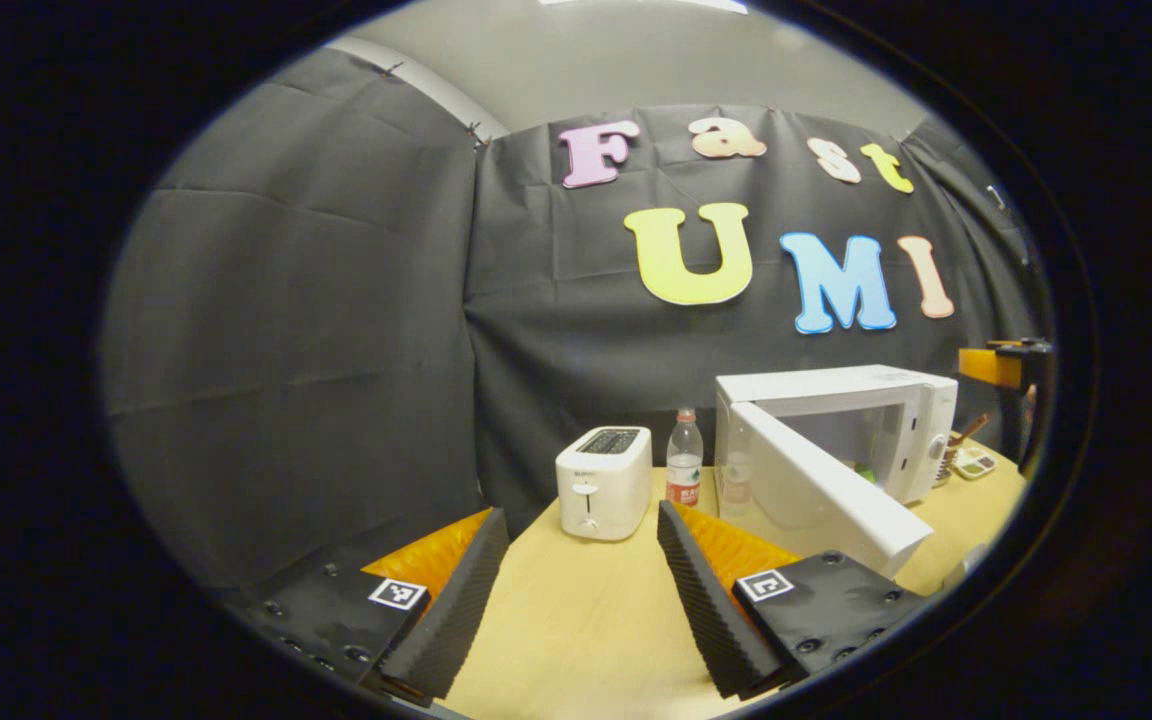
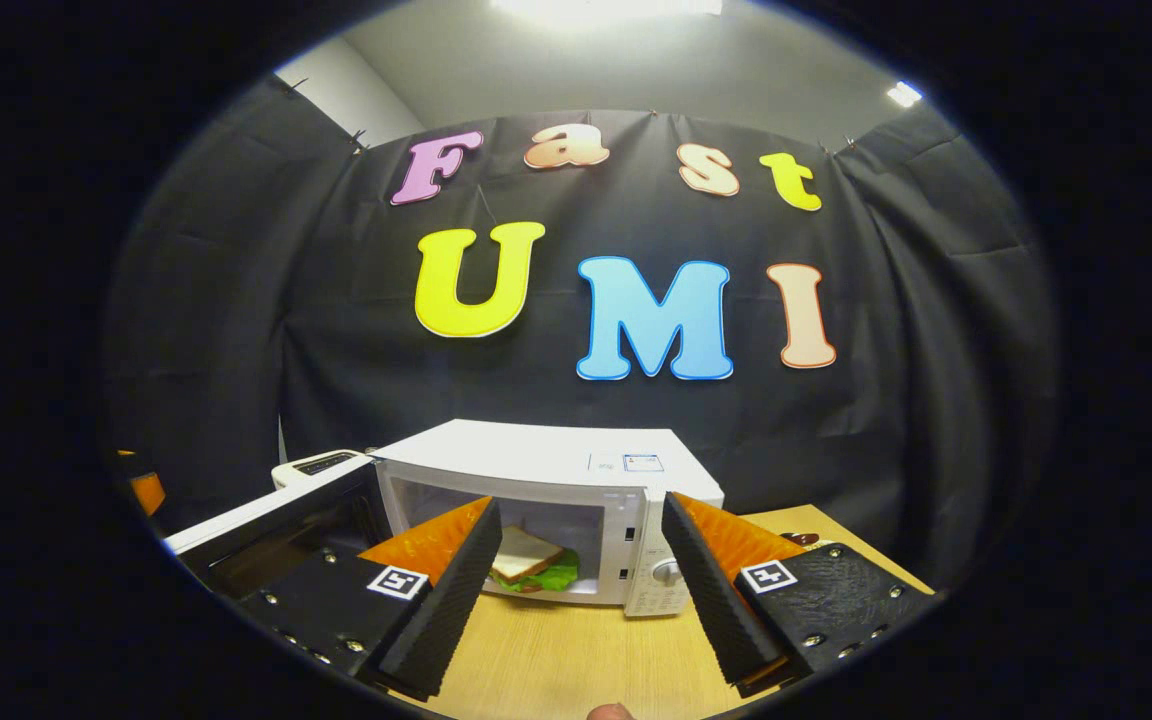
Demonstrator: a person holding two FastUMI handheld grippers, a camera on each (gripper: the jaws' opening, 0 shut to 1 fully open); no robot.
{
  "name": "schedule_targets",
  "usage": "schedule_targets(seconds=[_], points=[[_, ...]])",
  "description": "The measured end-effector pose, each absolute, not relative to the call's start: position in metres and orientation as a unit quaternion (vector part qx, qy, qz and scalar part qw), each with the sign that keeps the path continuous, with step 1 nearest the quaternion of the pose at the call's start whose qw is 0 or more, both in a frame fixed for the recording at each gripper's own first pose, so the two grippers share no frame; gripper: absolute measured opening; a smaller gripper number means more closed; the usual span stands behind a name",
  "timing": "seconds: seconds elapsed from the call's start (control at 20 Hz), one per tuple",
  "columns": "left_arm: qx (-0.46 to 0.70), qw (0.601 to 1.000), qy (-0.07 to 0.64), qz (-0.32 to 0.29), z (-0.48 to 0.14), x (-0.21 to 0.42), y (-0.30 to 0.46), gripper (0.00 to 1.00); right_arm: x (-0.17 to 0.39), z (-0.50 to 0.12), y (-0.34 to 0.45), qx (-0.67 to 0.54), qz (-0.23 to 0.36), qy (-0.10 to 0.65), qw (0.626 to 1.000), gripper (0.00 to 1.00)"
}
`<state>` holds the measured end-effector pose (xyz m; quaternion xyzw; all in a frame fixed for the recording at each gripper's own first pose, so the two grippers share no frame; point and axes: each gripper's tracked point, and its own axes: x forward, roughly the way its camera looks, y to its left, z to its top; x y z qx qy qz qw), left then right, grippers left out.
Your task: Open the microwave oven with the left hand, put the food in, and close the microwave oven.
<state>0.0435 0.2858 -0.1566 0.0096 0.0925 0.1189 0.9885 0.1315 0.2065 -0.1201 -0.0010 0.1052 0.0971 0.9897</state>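
Standing nearest in the left gripper view, the left gripper (image 1: 576, 600) has its jaws spread wide with nothing between them, over the pale wooden tabletop (image 1: 576, 620). Beyond its fingers, a white two-slot toaster (image 1: 603, 482) stands on the table, and just beside it, to the right, a clear plastic water bottle with a red label (image 1: 683, 458). Right of the bottle is the white boxy microwave oven (image 1: 851, 425), its white hinged door (image 1: 821, 490) swung out toward the camera and reaching in front of the left gripper's right-hand finger. Past the oven's far side, a small tray of mixed items (image 1: 971, 462) lies on the table; its contents are too small to identify. An orange-and-black object shows at the right edge of this view; what it is cannot be told.

In the right gripper view, the right gripper (image 2: 576, 600) is likewise released, its jaws wide apart and empty above the tabletop (image 2: 576, 670). Directly ahead, the microwave oven (image 2: 546, 480) stands with its door (image 2: 266, 530) open to the left. The food, a white-bread sandwich with green lettuce (image 2: 533, 566), lies inside the oven cavity, partly hidden by the right gripper's left-hand finger. The toaster (image 2: 314, 464) shows behind the door.
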Motion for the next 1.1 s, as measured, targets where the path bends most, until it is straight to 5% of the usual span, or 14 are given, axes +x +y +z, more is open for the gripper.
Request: schedule_targets(seconds=[0.05, 0.15, 0.3, 0.6, 0.7, 1.1], points=[[0.005, 0.989, 0.097, 0.116, -0.162, 0.041, 0.28, 1.0, 0.128, -0.115, 0.2, -0.004, 0.097, 0.103, 0.99, 0.98], [-0.004, 0.988, 0.105, 0.109, -0.169, 0.038, 0.27, 0.89, 0.12, -0.107, 0.191, -0.004, 0.105, 0.1, 0.989, 0.98], [-0.006, 0.988, 0.121, 0.093, -0.181, 0.036, 0.252, 0.46, 0.113, -0.1, 0.175, -0.012, 0.108, 0.101, 0.989, 0.98], [-0.006, 0.986, 0.146, 0.074, -0.193, 0.029, 0.22, 0.27, 0.092, -0.09, 0.148, -0.013, 0.116, 0.096, 0.988, 0.98], [-0.003, 0.986, 0.144, 0.081, -0.192, 0.03, 0.213, 0.08, 0.086, -0.087, 0.138, -0.013, 0.117, 0.096, 0.988, 0.98], [0.008, 0.985, 0.158, 0.074, -0.193, 0.024, 0.175, 0.07, 0.064, -0.082, 0.098, -0.01, 0.125, 0.096, 0.988, 0.98]])
